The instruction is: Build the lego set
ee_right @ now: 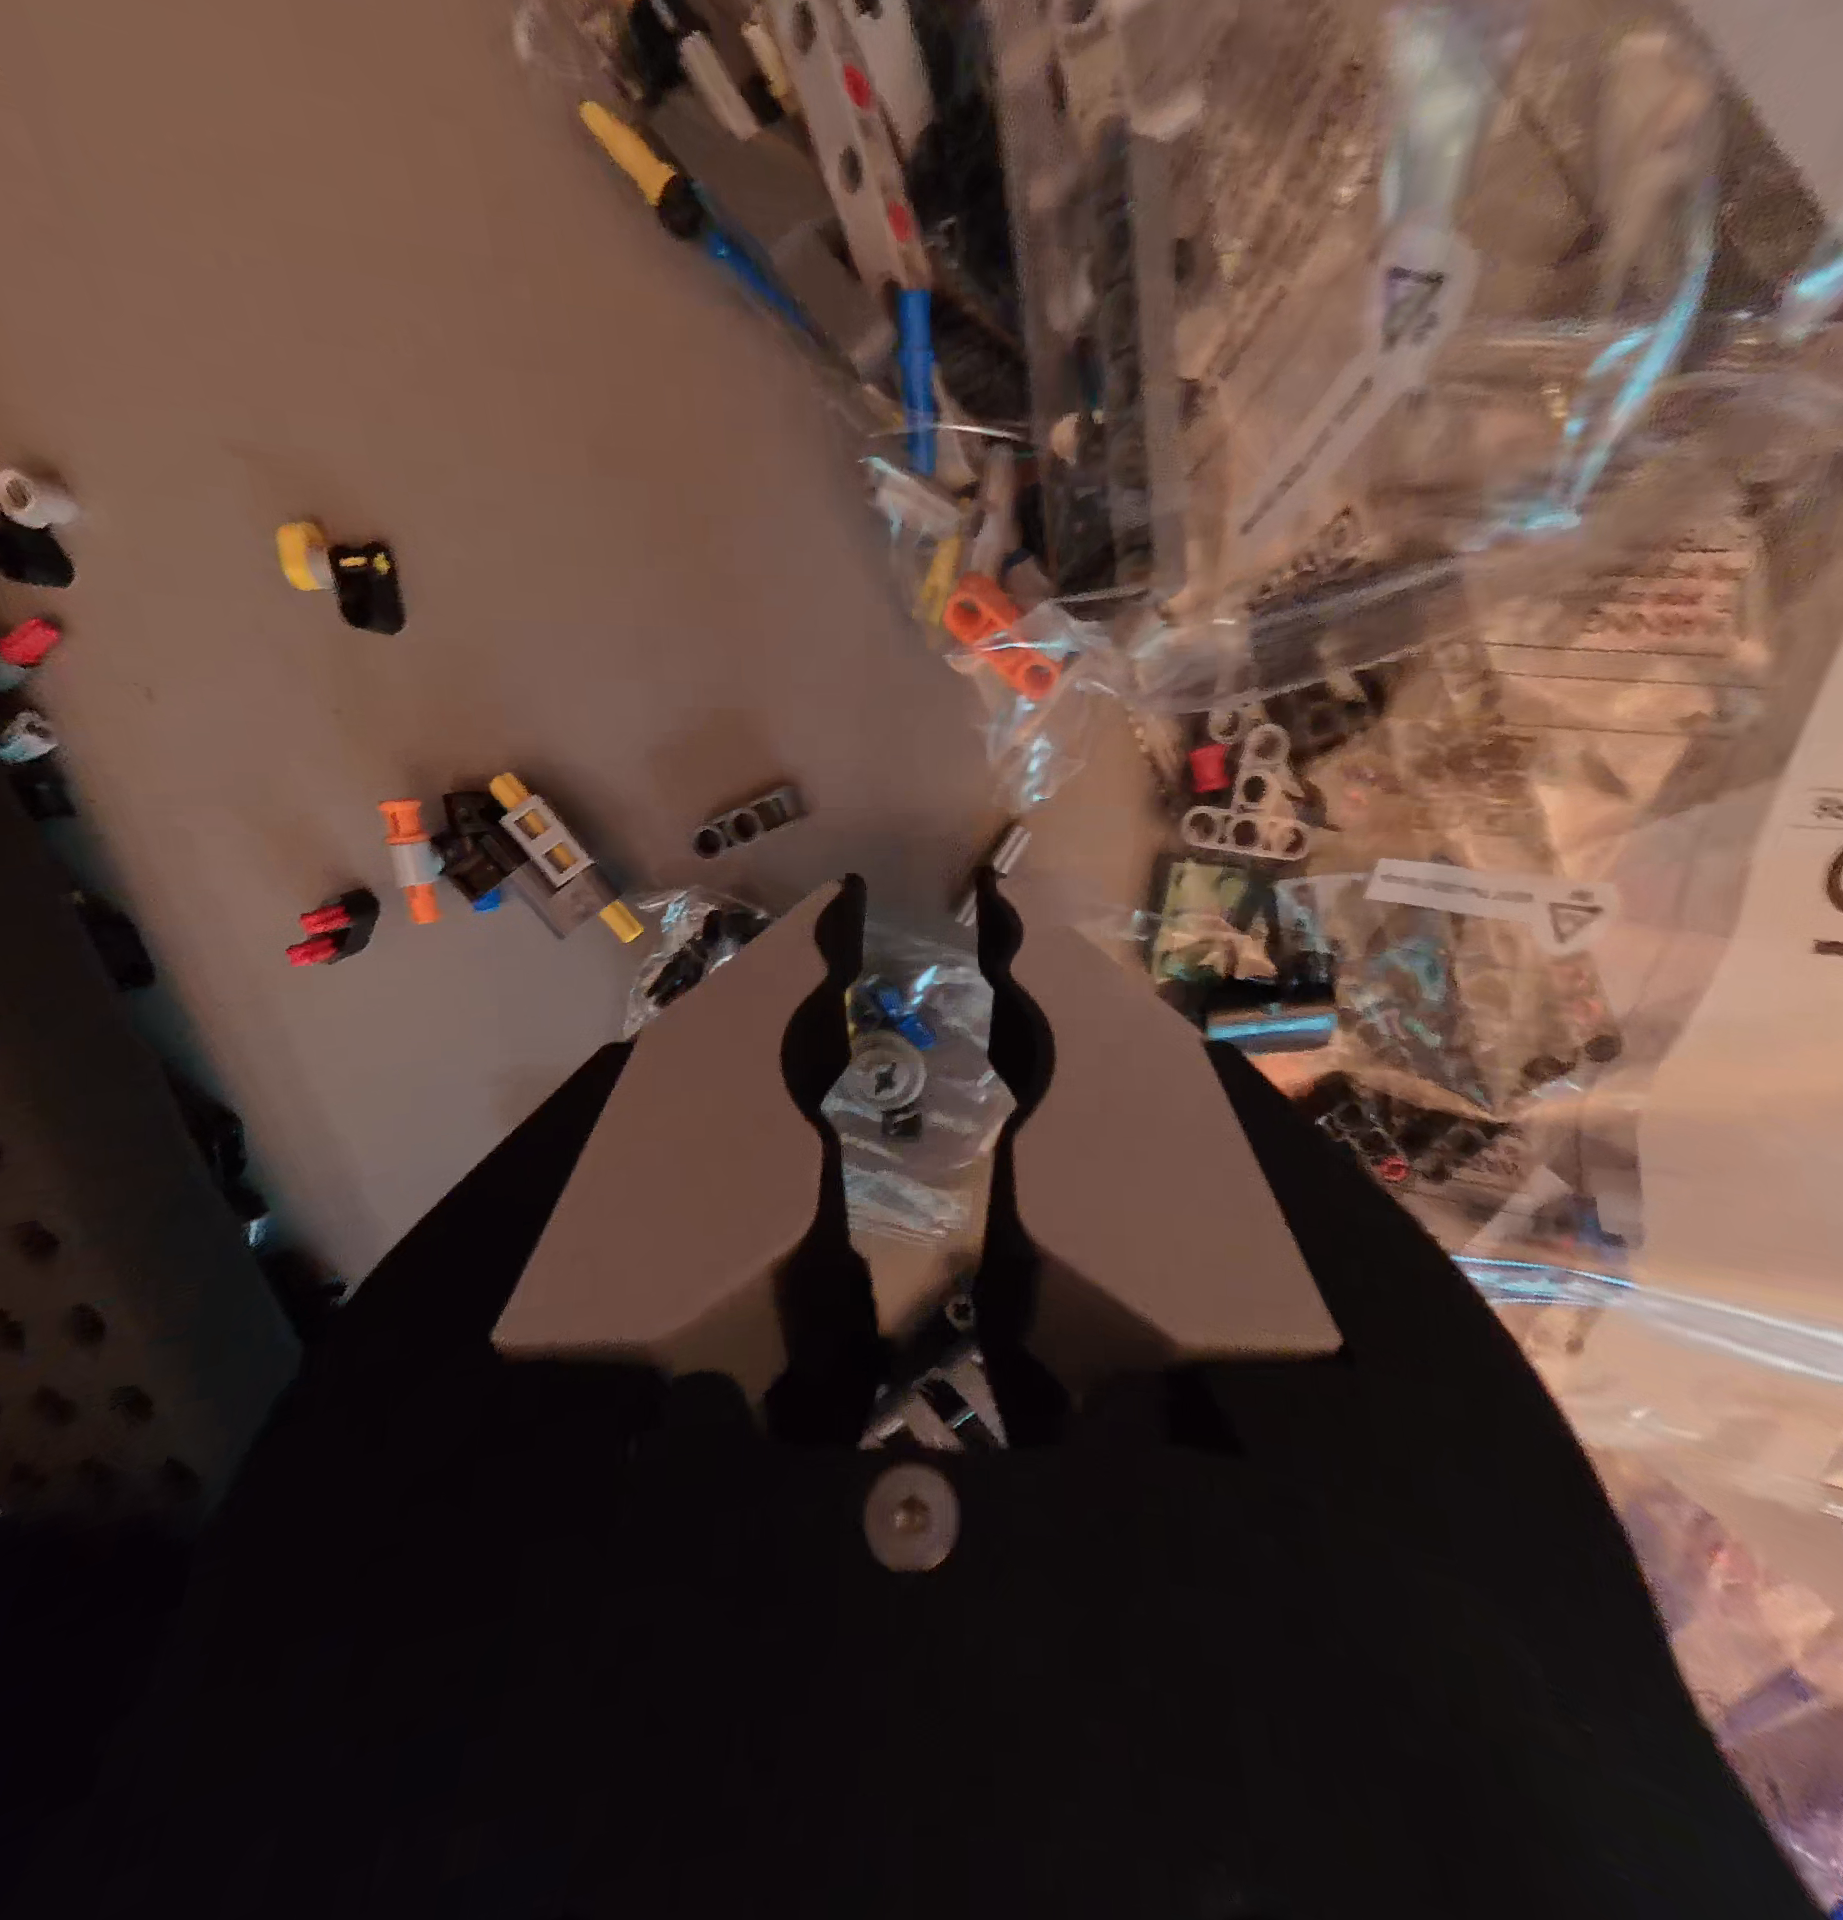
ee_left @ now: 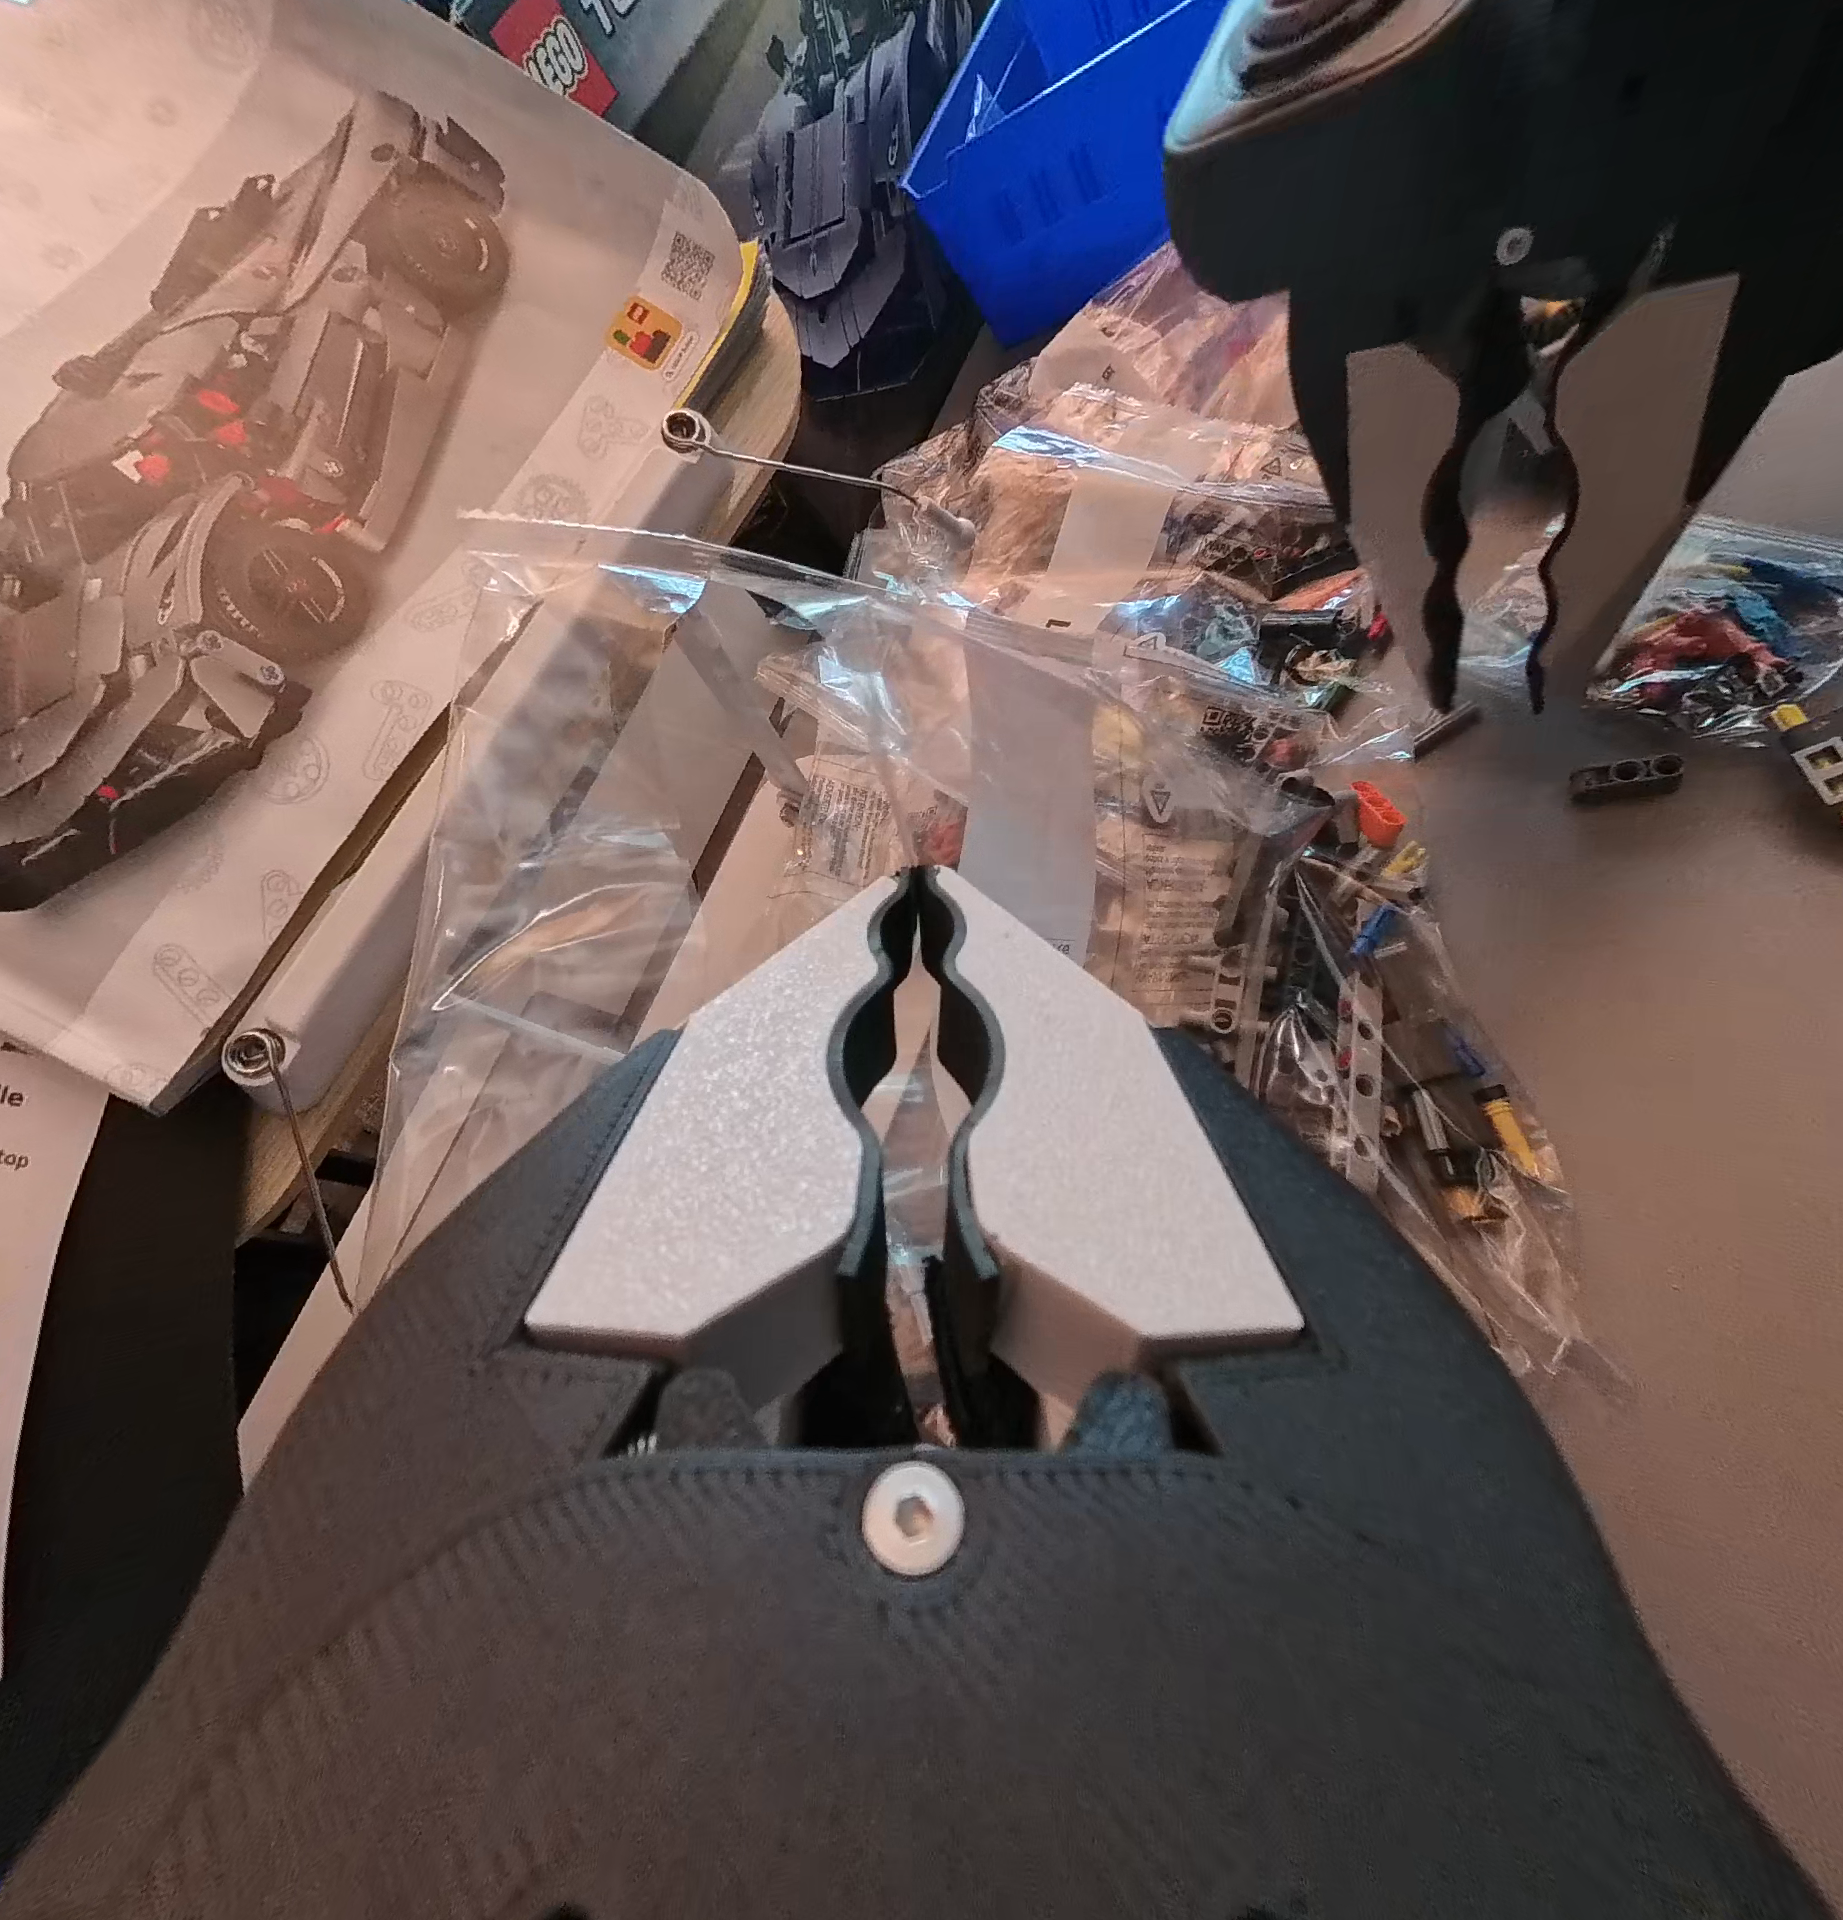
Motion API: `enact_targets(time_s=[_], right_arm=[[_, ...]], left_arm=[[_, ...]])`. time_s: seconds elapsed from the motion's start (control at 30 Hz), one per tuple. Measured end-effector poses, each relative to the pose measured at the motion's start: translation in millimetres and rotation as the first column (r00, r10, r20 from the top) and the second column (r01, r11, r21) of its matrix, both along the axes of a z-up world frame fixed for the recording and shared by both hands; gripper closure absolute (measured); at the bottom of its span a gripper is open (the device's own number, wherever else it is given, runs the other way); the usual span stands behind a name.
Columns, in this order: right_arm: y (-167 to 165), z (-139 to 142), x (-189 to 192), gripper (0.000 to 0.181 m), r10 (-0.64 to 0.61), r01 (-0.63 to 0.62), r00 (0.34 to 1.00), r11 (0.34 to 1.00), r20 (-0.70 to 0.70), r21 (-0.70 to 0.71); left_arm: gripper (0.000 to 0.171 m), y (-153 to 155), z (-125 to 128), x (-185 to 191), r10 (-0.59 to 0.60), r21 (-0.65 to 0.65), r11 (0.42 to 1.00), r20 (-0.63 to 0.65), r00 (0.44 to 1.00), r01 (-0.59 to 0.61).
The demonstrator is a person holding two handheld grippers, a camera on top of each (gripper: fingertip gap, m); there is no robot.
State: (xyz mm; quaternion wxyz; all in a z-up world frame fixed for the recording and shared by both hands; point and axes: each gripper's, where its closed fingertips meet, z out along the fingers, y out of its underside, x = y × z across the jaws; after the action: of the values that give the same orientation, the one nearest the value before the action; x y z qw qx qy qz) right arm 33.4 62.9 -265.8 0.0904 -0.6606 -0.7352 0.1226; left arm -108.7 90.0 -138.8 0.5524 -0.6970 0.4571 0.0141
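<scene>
My left gripper (ee_left: 917, 883) is shut, its tips pinching the edge of a clear plastic bag (ee_left: 605, 831) that lies over the instruction booklet's corner. My right gripper (ee_right: 917, 883) is open and holds nothing; it also shows in the left wrist view (ee_left: 1488, 694), hanging tips down over the table. A small grey pin (ee_right: 1005, 852) lies on the table just past its right fingertip, untouched. A small bag with blue parts and a grey gear (ee_right: 896, 1049) lies under its jaws. A grey three-hole beam (ee_right: 745, 821) and a small grey assembly with a yellow axle (ee_right: 527, 862) lie to the left.
Bags of loose parts (ee_right: 1416, 520) are piled on the right. An orange bush (ee_right: 410, 857), a red and black piece (ee_right: 335, 925) and a yellow and black piece (ee_right: 345, 566) lie on the table. The instruction booklet (ee_left: 221, 468) and a blue bin (ee_left: 1042, 177) sit farther back. There is about 20 cm between the tips of the two grippers. From my right tips it is roughly 9 cm to the orange bush (ee_right: 410, 857); from my left, 25 cm.
</scene>
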Motion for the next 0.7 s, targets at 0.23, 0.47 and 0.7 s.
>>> enact_targets(time_s=[0.23,0.47,0.7], right_arm=[[7,-14,-2,0.179,-0.031,0.031,0.999,0.999,0.032,0.010],[9,6,-5,0.180,-0.049,0.047,0.997,0.999,-0.065,-0.027],[11,88,-32,0.180,-0.020,0.034,0.934,0.999,-0.356,0.035]], left_arm=[[0.171,0,0,0,0.000,-0.001,1.000,0.001,1.000,0.000],[0.171,0,1,1,-0.004,0.002,1.000,0.002,1.000,0.004],[0.171,-1,2,4,-0.016,0.008,1.000,0.004,1.000,0.016]])
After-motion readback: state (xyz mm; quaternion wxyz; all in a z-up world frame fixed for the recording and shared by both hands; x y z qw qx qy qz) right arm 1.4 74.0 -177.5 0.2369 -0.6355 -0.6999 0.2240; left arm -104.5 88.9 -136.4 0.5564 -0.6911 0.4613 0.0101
